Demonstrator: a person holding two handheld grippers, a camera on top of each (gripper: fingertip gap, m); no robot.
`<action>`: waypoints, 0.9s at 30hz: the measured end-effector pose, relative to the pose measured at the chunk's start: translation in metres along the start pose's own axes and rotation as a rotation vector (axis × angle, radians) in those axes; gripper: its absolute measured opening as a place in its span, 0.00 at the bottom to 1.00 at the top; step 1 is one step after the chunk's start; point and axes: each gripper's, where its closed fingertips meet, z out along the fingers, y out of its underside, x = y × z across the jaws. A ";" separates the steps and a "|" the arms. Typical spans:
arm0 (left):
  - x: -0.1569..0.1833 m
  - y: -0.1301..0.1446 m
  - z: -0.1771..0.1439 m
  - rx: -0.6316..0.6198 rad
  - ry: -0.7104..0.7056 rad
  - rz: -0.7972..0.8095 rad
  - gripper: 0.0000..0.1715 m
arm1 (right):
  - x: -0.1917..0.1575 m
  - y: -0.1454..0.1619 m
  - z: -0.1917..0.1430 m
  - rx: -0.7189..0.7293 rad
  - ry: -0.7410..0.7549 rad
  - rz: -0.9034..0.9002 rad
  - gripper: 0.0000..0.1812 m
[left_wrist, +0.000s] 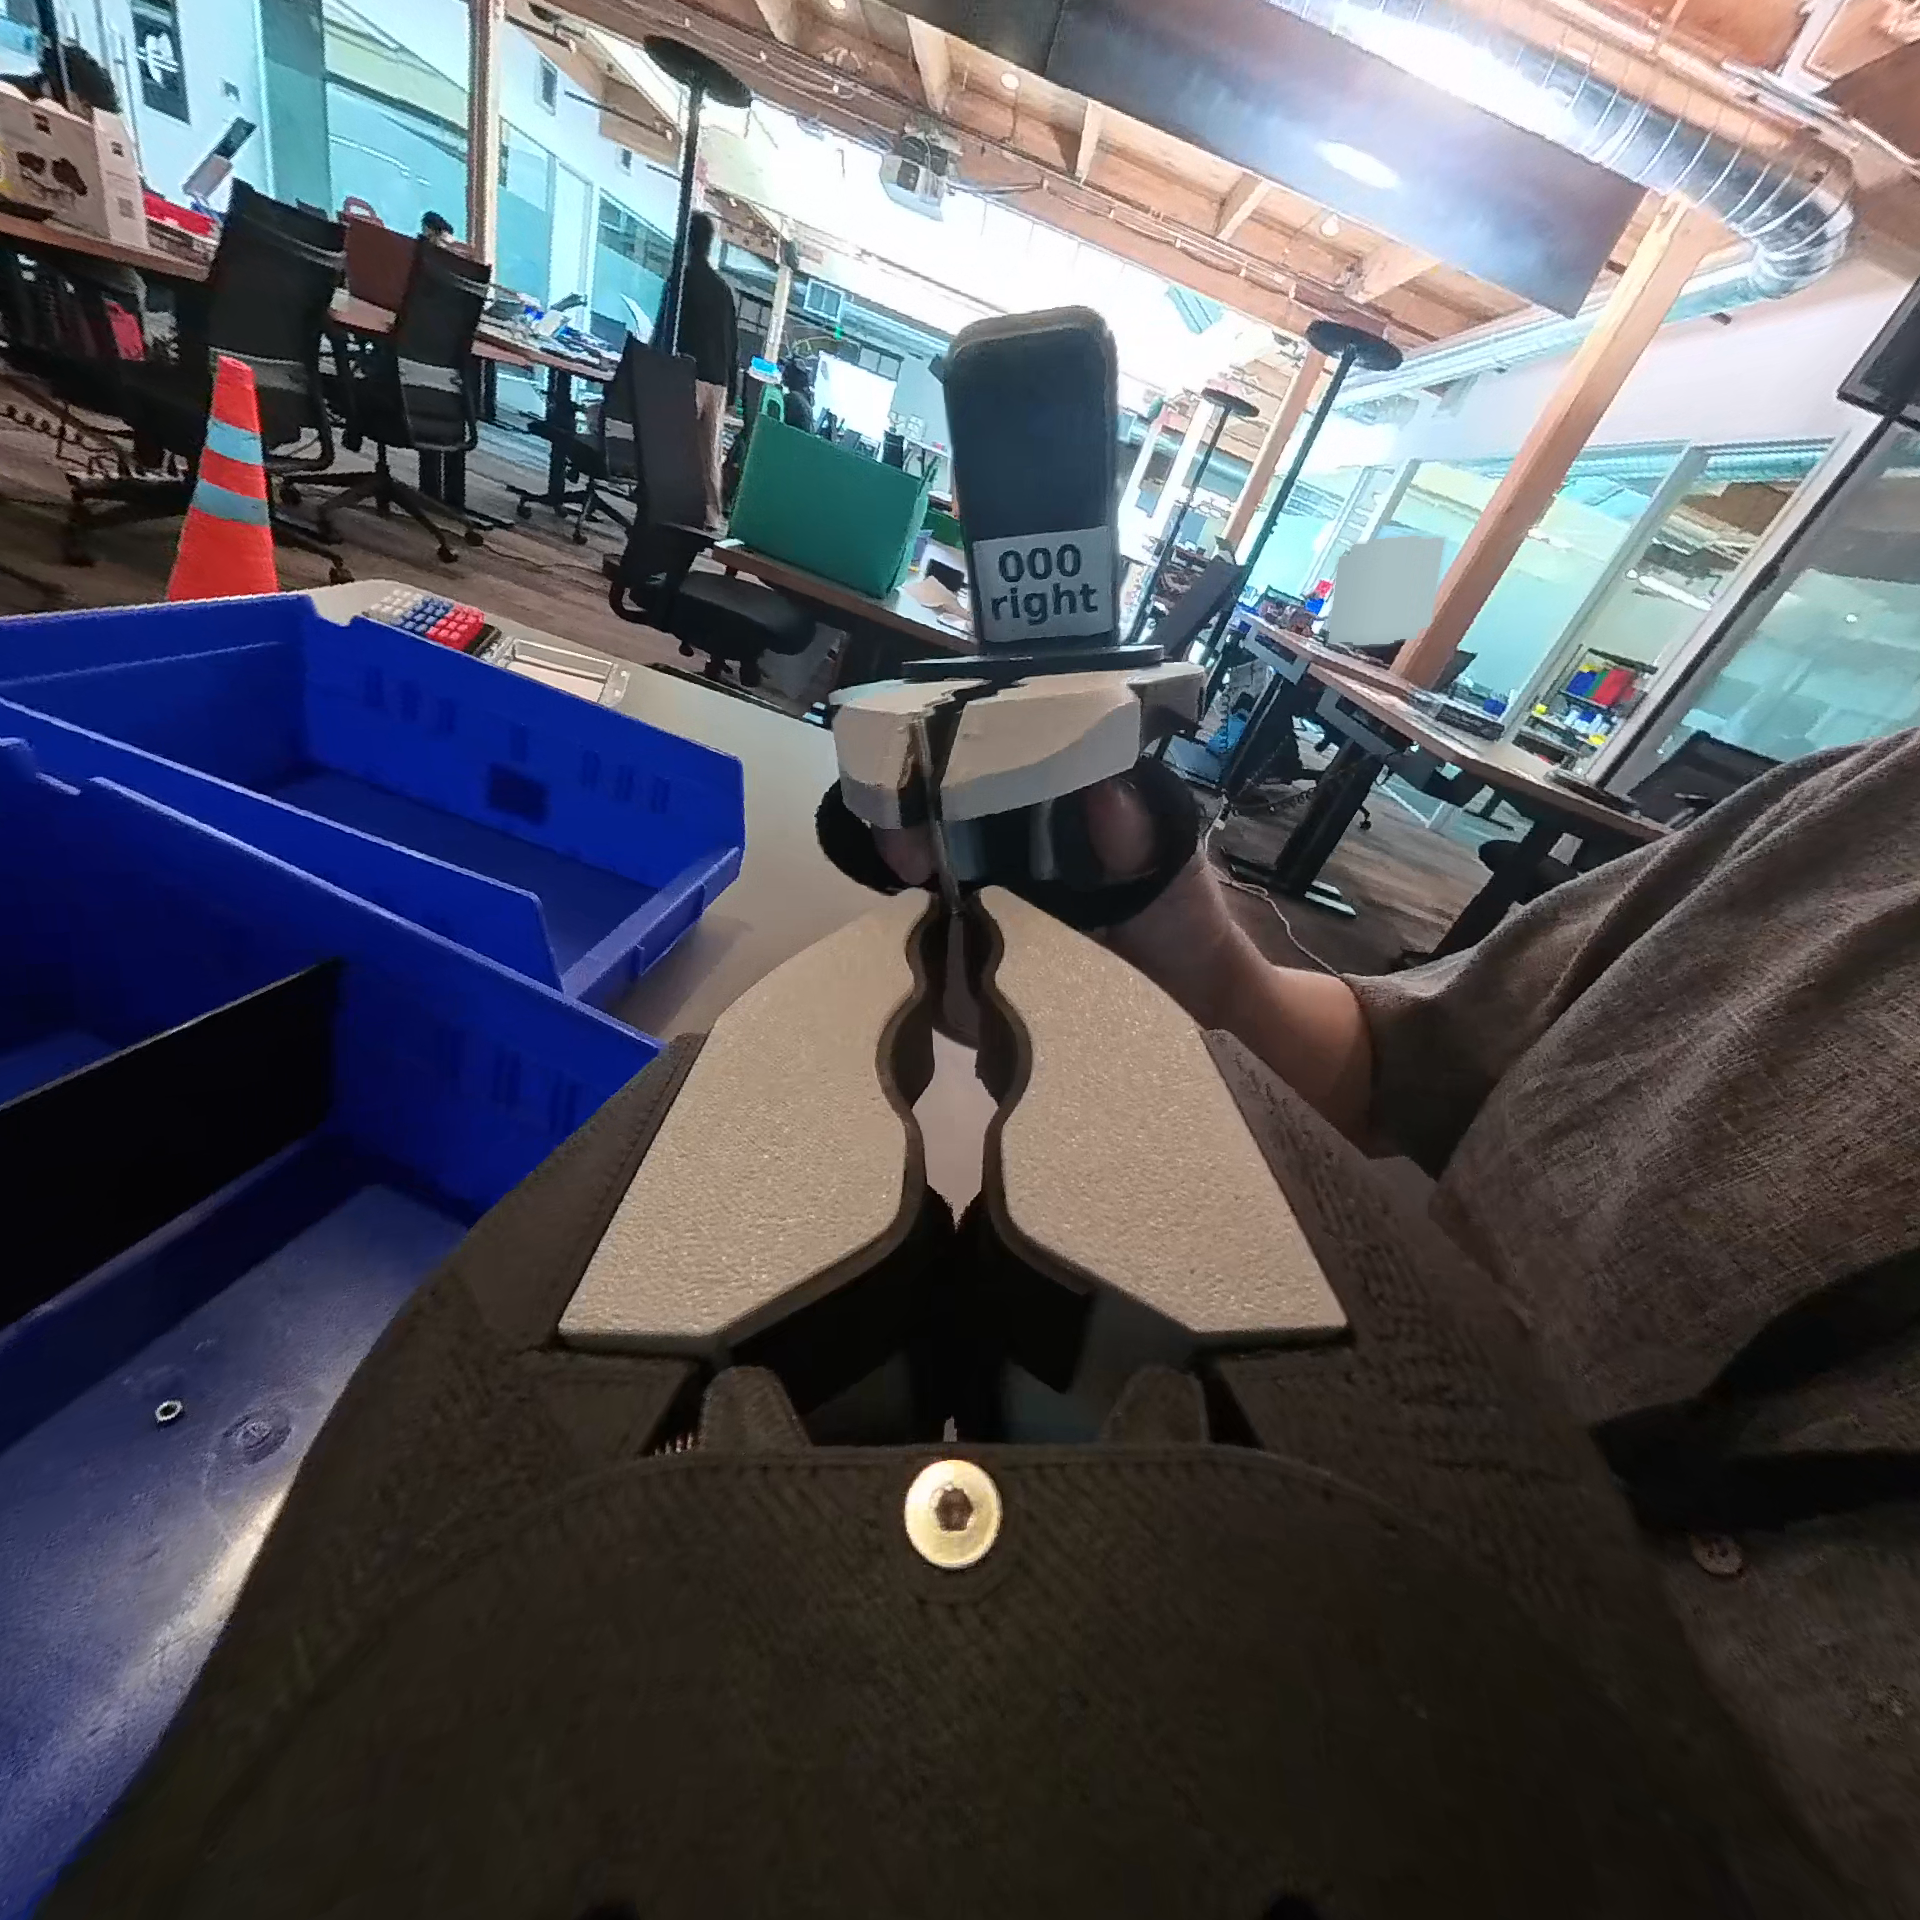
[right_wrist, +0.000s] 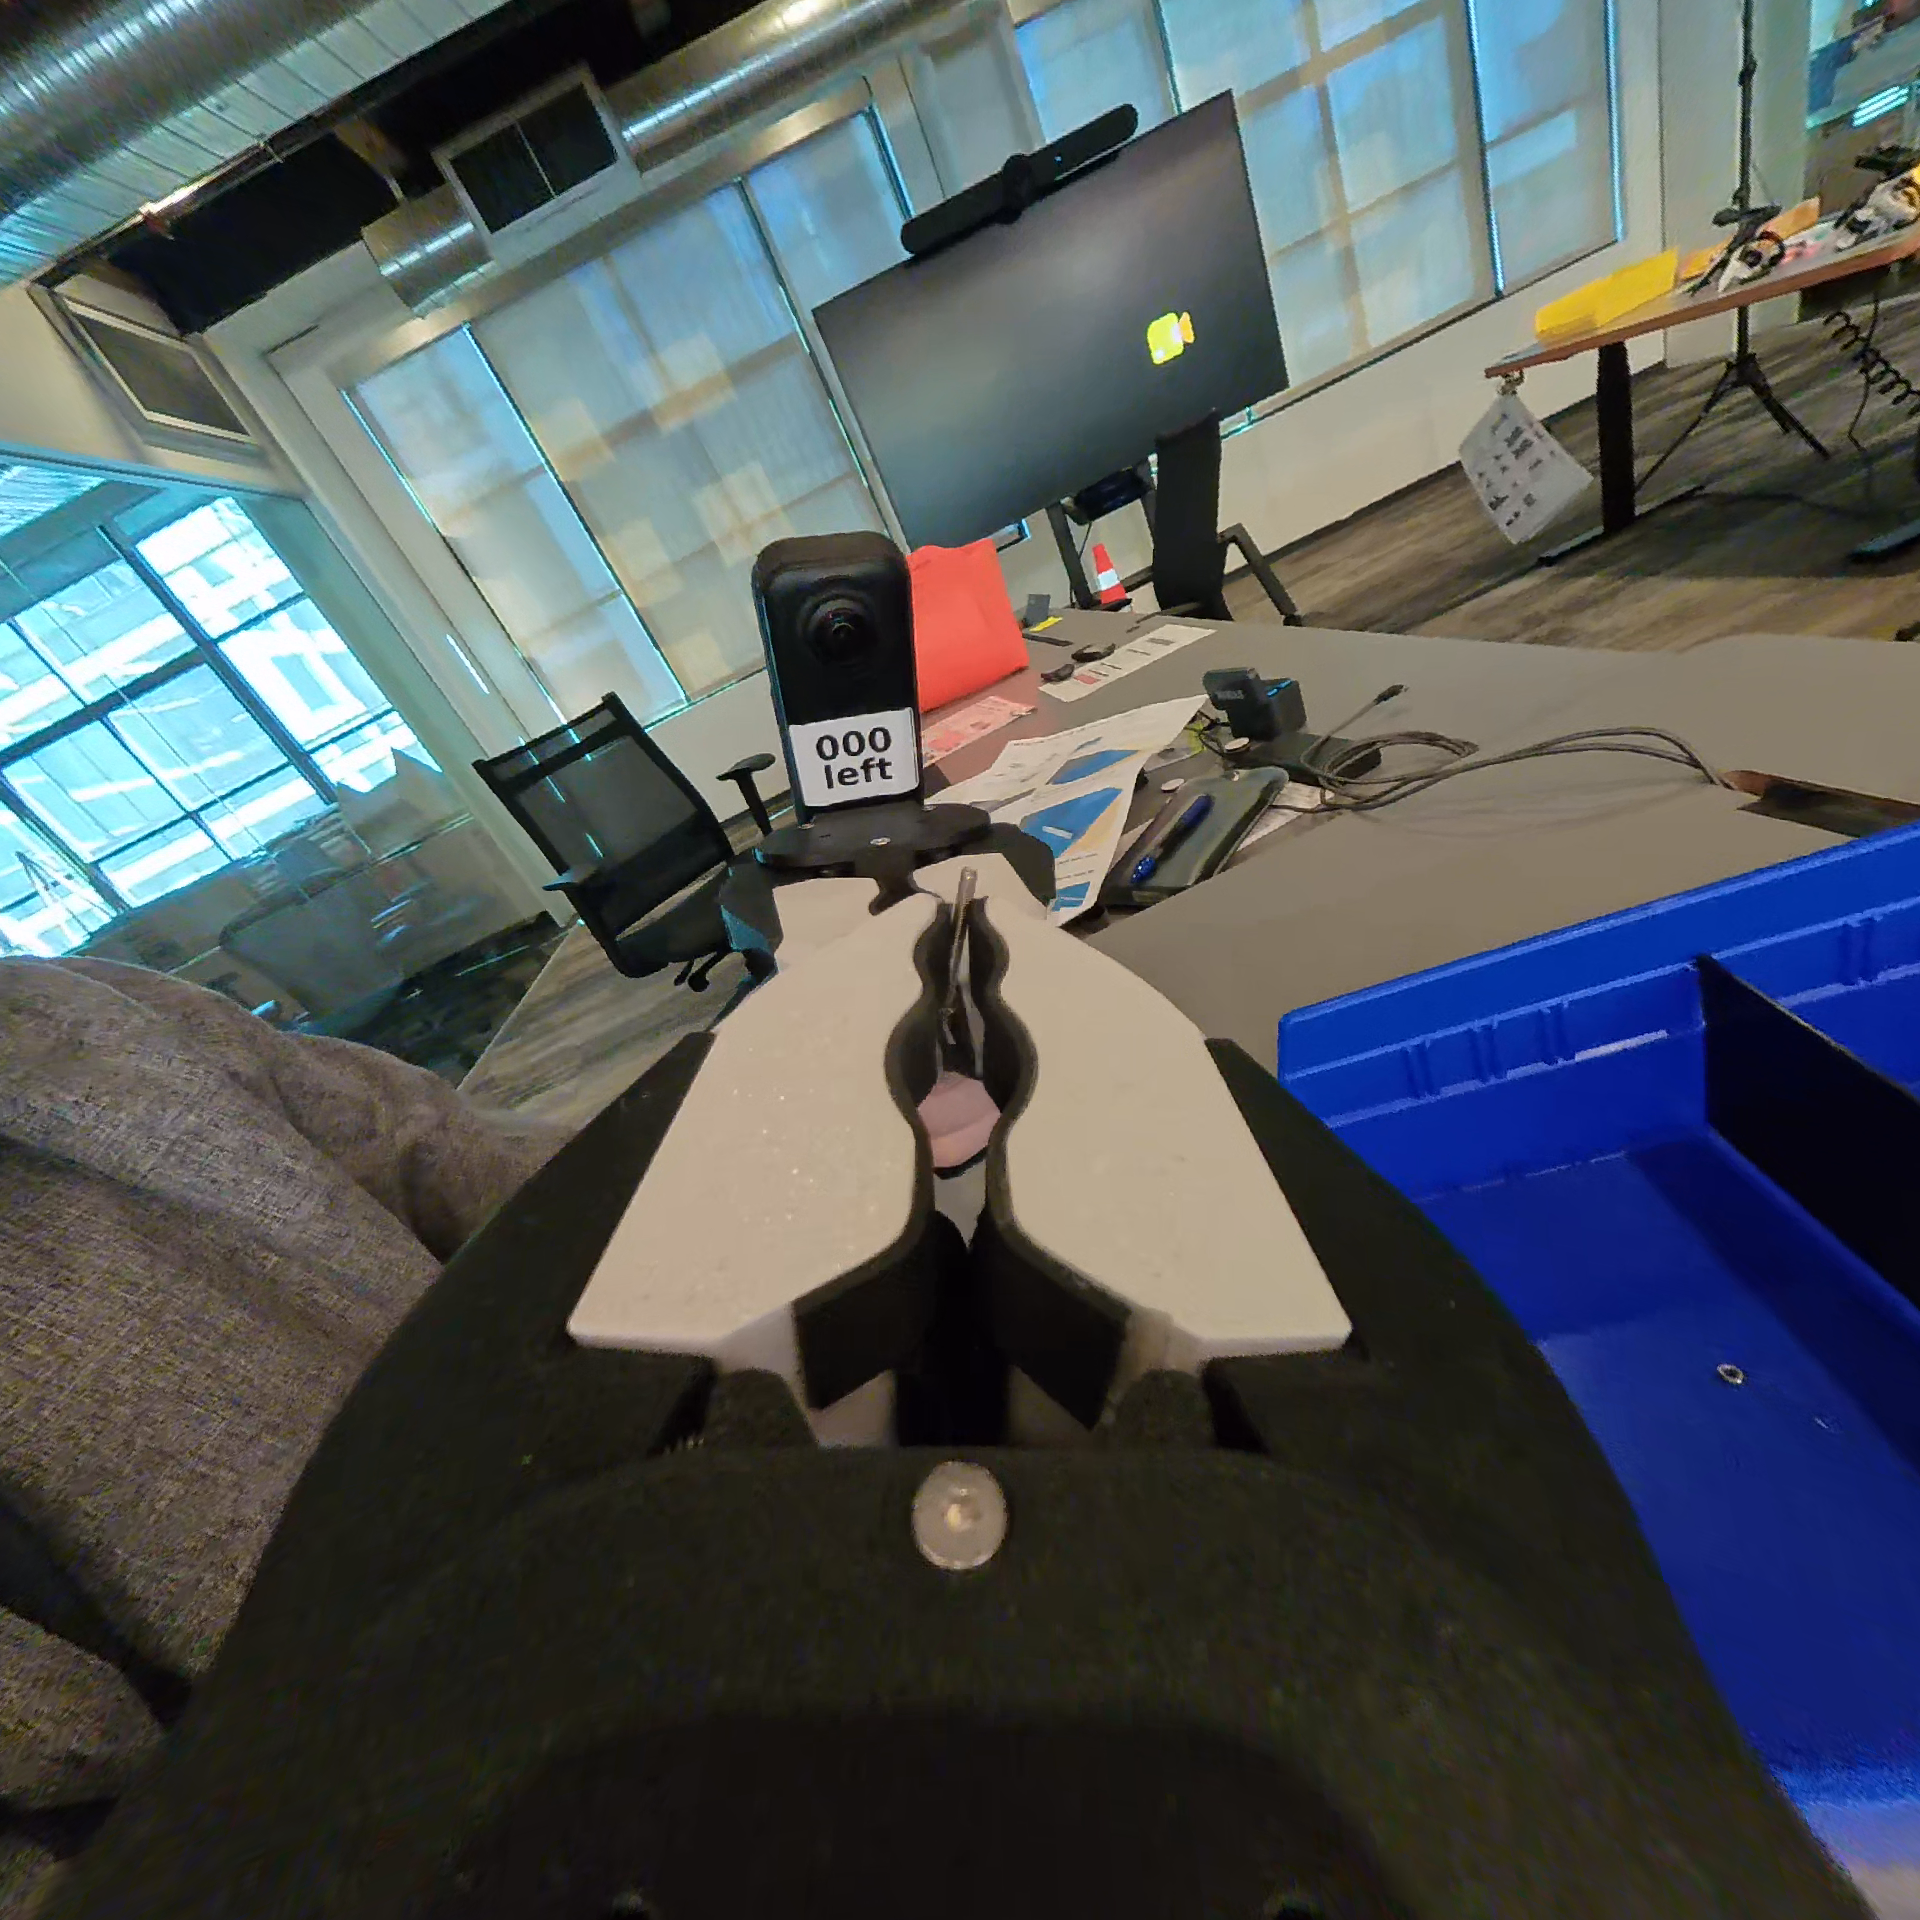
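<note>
Your two grippers face each other tip to tip above the grey table (right_wrist: 1455, 883), and a thin metal rod (left_wrist: 928, 821) runs between them. In the left wrist view, your left gripper (left_wrist: 951, 914) has its pale fingers (left_wrist: 790, 1122) drawn nearly together at the tips, where the lower end of the rod enters the gap; the rod then rises into the closed fingers of the right gripper (left_wrist: 935, 717), which sits just beyond, held by a hand (left_wrist: 1122, 873) in a black strap. In the right wrist view the same rod shows between the closed tips of your right gripper, its far end sticking out toward the left gripper (right_wrist: 914, 873), which carries a black camera (right_wrist: 836, 644) with a white label. Both tools look clamped on the rod (whether the left one truly pinches it or only surrounds it, the left view does not settle).

Beside the grippers sit blue plastic bins (left_wrist: 436, 769), the nearest with a black divider (left_wrist: 166, 1122). A small metal nut (right_wrist: 1728, 1375) lies alone on that bin's floor. Farther off on the table are papers (right_wrist: 1081, 769), a pen (right_wrist: 1169, 831) and cables (right_wrist: 1507, 753). An orange traffic cone (left_wrist: 223, 488) stands on the floor behind the bins.
</note>
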 end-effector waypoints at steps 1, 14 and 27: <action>0.000 -0.001 -0.001 0.008 0.003 -0.001 0.02 | 0.001 0.000 0.001 0.004 -0.004 0.009 0.02; -0.013 0.002 -0.002 0.012 -0.016 0.036 0.01 | 0.007 0.002 0.004 0.025 -0.120 0.125 0.01; -0.005 0.004 -0.004 -0.076 -0.054 0.250 0.01 | 0.001 0.005 0.000 0.069 -0.236 0.278 0.12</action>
